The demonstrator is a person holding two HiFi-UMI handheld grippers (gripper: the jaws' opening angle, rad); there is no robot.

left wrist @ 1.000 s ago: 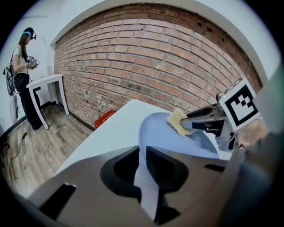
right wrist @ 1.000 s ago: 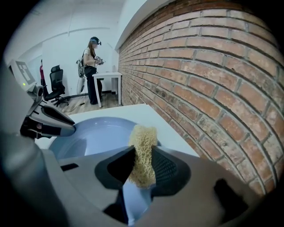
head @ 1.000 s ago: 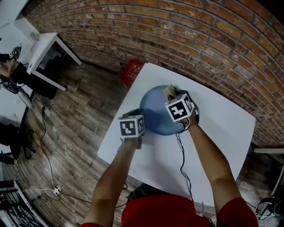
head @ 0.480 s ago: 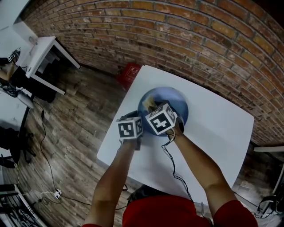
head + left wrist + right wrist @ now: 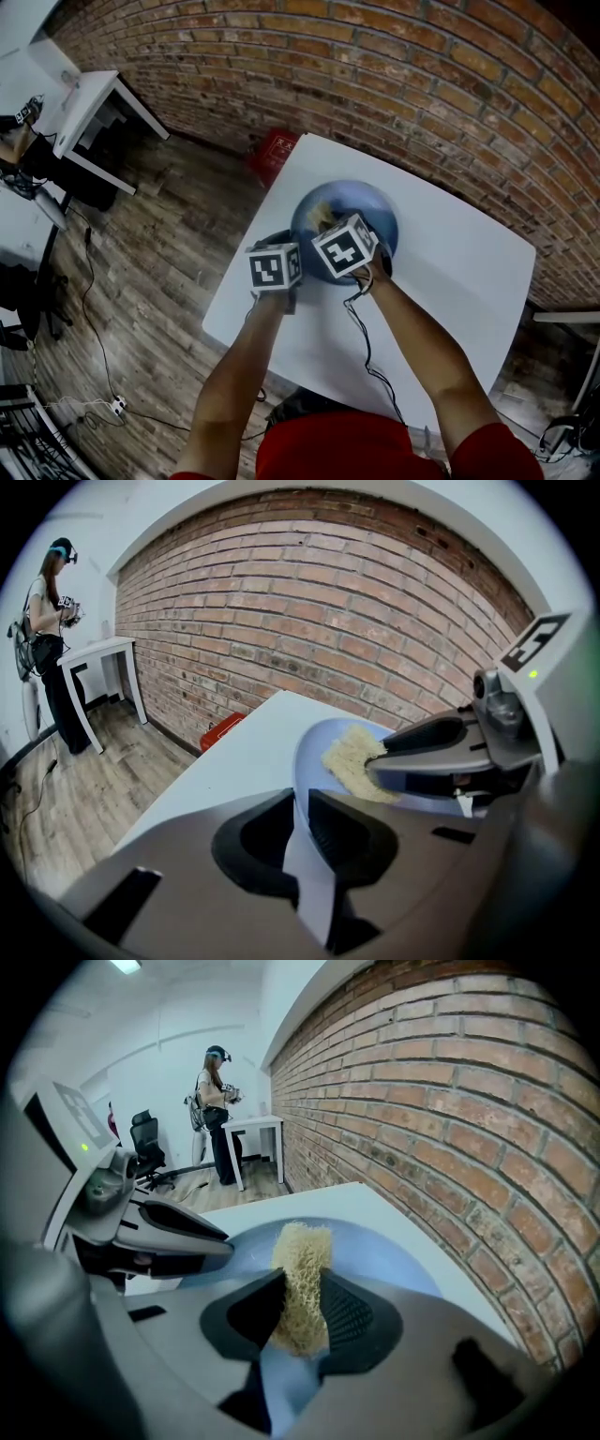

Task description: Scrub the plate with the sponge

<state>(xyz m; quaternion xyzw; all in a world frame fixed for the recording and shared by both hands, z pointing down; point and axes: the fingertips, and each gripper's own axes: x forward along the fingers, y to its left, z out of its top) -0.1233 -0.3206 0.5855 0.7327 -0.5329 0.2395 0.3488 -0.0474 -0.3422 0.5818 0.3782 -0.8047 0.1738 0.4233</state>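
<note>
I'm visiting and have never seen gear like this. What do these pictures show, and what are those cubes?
No robot here: a person holds a gripper in each hand; the patterned cubes are part of them. One picture comes from a camera on the person's head, looking down; the other two from cameras riding on the grippers. A blue plate sits on a white table. The left gripper pinches the plate's rim; the right gripper clamps a yellow sponge on the plate.
</note>
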